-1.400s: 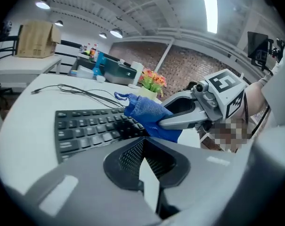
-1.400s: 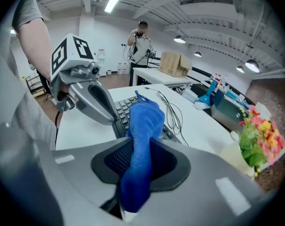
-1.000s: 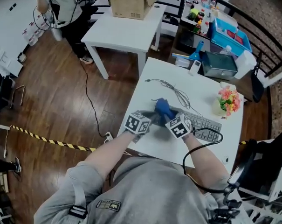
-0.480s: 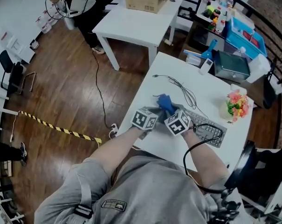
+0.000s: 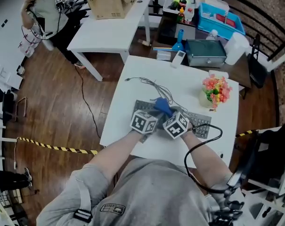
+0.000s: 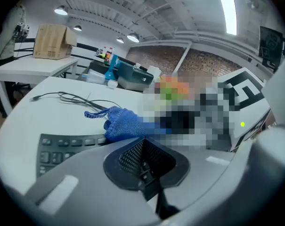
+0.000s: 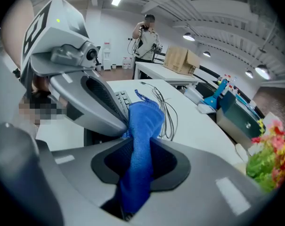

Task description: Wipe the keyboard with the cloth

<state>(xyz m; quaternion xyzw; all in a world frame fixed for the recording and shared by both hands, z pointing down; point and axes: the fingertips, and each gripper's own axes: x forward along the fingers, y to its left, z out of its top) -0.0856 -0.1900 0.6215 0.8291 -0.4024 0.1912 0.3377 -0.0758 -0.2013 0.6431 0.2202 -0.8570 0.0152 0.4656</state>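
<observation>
On the white table [image 5: 133, 81] lies a dark keyboard [image 5: 200, 122] [image 6: 62, 145] [image 7: 119, 98]. A blue cloth [image 5: 162, 106] [image 7: 143, 126] [image 6: 121, 124] rests on its left half. My right gripper [image 5: 167, 113] [image 7: 140, 161] is shut on that cloth, which hangs out forward between the jaws onto the keys. Close on its left, my left gripper [image 5: 150, 112] [image 6: 142, 147] is over the keyboard's left end with its jaws shut and nothing between them. The left gripper's body [image 7: 71, 74] fills the left of the right gripper view.
A thin cable [image 5: 154, 86] loops on the table beyond the keyboard. A vase of flowers [image 5: 215, 91] stands at the right. Behind are a remote [image 5: 179, 57], a grey case [image 5: 206, 52], a second white table with a cardboard box [image 5: 113, 0], and a person [image 5: 41, 6].
Both grippers have slid to the right along the keyboard, taking the cloth with them. The keyboard's left end now shows. The head view has swung as well.
</observation>
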